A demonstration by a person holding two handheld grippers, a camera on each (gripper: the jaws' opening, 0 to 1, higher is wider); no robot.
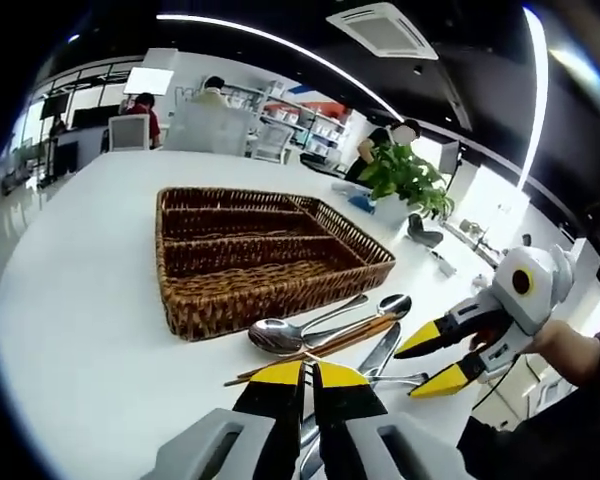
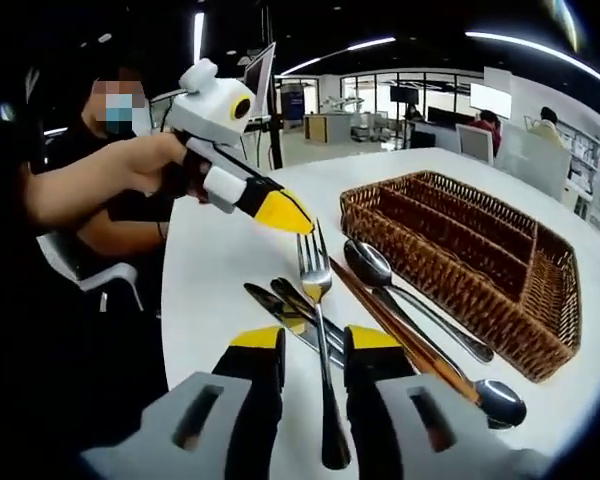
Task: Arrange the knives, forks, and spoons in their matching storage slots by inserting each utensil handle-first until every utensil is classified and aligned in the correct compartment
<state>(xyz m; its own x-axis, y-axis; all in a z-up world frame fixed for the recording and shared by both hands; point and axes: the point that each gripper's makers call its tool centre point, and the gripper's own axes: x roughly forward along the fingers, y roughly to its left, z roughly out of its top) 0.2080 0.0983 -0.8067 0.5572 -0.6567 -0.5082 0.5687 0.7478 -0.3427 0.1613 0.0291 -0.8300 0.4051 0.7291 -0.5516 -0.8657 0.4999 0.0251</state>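
A brown wicker tray point(image 1: 265, 300) with long compartments sits on the white table. Before it lie two spoons point(image 1: 280, 336), brown chopsticks point(image 1: 325, 346) and more cutlery in a loose pile. My left gripper point(image 1: 309, 376) is shut with nothing in it, just short of the pile. My right gripper point(image 1: 430, 366) comes in from the right, open. In the right gripper view, the right gripper point(image 2: 315, 342) stands open over a fork point(image 2: 316, 272) whose handle runs between the jaws. Knives point(image 2: 278, 303), a spoon point(image 2: 368, 264) and the tray point(image 2: 435, 285) lie beyond. The left gripper point(image 2: 283, 212) hovers above the fork's tines.
A person's hand point(image 2: 155, 155) holds the left gripper at the table's edge point(image 2: 180, 300). A potted plant point(image 1: 408, 175) stands behind the tray, with small items beside it. Desks, chairs and people are far off in the background.
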